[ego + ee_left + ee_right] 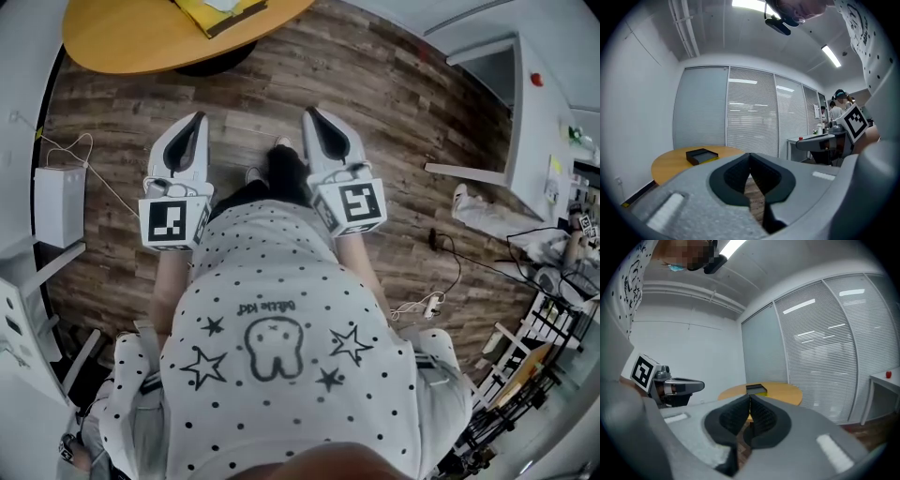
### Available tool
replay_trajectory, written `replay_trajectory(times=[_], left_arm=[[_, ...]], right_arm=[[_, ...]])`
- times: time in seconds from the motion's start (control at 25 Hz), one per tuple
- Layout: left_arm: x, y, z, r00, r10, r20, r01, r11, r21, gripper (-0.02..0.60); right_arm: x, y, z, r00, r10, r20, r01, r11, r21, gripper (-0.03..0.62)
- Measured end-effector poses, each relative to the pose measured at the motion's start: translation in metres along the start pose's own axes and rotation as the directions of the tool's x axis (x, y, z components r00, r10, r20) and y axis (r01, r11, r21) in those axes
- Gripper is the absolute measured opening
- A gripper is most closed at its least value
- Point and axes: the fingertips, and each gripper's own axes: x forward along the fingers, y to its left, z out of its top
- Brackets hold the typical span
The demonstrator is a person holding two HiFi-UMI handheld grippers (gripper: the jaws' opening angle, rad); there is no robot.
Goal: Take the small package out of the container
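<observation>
The top edge cuts off the container (223,13).

Bare wood floor (394,112) ahead, passable; round table (122,37) beyond; container (225,13) on top, open above.

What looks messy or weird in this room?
Nothing looks spilled or broken. The black container sits flat on the round table. Only loose cables trailing over the wooden floor look a little untidy.

A shallow black container (699,156) lies flat and open side up on the round wooden table (670,165), near the table's edge. Yellow shows inside it and along its lower side. What the yellow is cannot be made out.
</observation>
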Motion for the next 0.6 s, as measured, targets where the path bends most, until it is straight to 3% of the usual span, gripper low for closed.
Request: replay_trajectory(times=[0.6], left_arm=[[0.064, 0.023, -0.015, 0.999, 0.038, -0.007, -0.038, 0.999, -0.01, 0.006]], right_arm=[[0.056, -0.047, -0.018, 1.0, -0.002, -0.024, 0.002, 0.999, 0.041, 0.005]])
